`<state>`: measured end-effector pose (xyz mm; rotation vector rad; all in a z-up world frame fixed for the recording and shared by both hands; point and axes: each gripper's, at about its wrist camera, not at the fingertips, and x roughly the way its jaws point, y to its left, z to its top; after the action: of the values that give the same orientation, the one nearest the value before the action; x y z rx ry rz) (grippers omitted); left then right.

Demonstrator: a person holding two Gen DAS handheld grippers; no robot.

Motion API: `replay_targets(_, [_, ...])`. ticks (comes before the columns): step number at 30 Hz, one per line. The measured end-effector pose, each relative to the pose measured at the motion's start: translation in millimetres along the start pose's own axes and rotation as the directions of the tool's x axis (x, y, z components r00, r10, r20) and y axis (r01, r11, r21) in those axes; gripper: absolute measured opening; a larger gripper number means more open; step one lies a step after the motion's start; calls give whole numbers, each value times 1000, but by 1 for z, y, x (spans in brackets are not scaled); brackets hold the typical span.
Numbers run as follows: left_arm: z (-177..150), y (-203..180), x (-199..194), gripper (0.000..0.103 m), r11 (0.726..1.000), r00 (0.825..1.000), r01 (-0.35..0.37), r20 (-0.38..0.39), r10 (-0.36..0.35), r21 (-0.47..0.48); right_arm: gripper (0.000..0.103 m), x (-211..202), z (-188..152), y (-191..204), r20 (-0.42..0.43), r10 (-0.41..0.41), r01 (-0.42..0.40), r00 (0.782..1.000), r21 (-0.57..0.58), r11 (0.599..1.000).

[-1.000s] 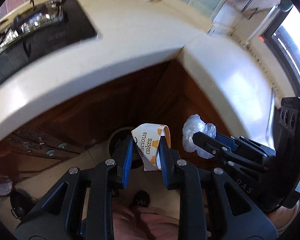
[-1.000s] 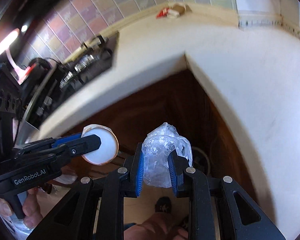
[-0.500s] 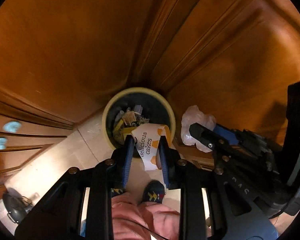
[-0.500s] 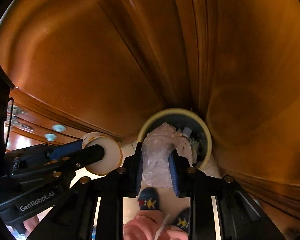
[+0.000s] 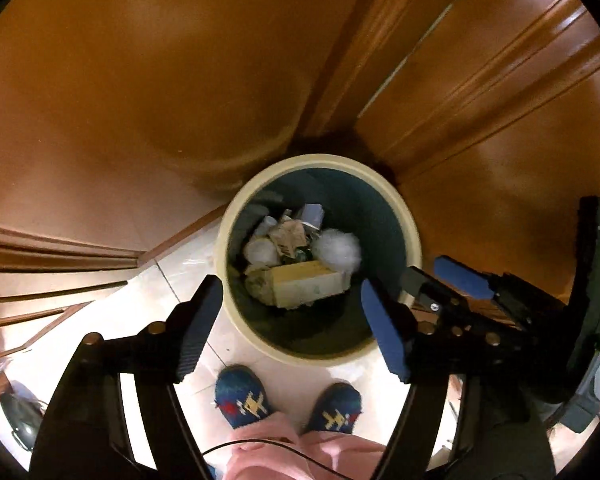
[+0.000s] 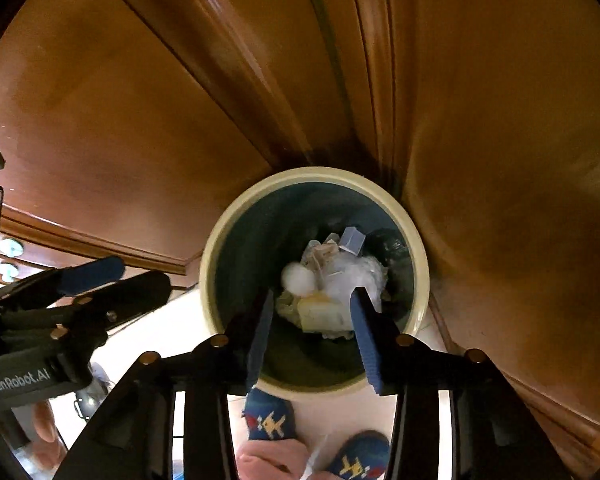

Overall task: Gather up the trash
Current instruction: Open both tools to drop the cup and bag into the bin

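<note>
Both grippers point steeply down over a round bin (image 5: 414, 240) with a cream rim and dark blue-grey inside. It stands on a pale tiled floor (image 5: 112, 312) in the corner where two runs of brown wooden cabinet fronts (image 5: 140, 92) meet.

Left gripper (image 5: 290, 324): jaws stand wide apart, nothing between them. They have just been opening. Through the gap, the bin's mouth and its contents are visible. Blue pads face each other across the near rim.

Right gripper (image 6: 310, 334): jaws partly open, nothing gripped; they too have just been opening. The pads frame the trash lying in the bin but do not touch it.

Trash location: all inside the bin, at its bottom.
- a white cup (image 6: 298, 278), round, seen end-on, towards the left side of the heap;
- a clump of clear crumpled plastic (image 6: 354, 276), just right of the cup, touching it;
- a pale yellow box (image 5: 308, 284) lying flat on the near side of the heap;
- crumpled brown paper (image 5: 288, 236) and a small grey-blue carton (image 5: 314, 213) farther back;
- something black (image 6: 386, 242) against the far right wall, kind not discernible.

In the left wrist view the right gripper enters from the right edge, its tips over the bin's rim. In the right wrist view the left gripper enters from the left edge, beside the bin.

Person: two feet in dark blue patterned slippers (image 5: 240, 396) stand on the floor just in front of the bin; pink trouser legs (image 5: 300, 452) at the bottom edge. Fingers (image 6: 44, 420) show under the left gripper's handle.
</note>
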<state>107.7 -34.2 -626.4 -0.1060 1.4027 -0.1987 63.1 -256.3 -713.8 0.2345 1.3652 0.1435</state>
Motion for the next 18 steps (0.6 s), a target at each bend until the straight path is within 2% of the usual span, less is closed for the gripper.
replay_targets(8, [-6,10,3,71,999,999,-43,13,43,11,43,13,-1,3,-3,-13,13,1000,0,1000])
replay_targets(15, [-13,-3,-24,75,996,997,-65,46,63,56,43,-5,-7,14,6,-17,17,1000,3,1000])
replay_targets(18, [-17,-11,-50,76,996,997,-65,53,62,61,43,-27,-10,25,7,-17,17,1000,16,1000])
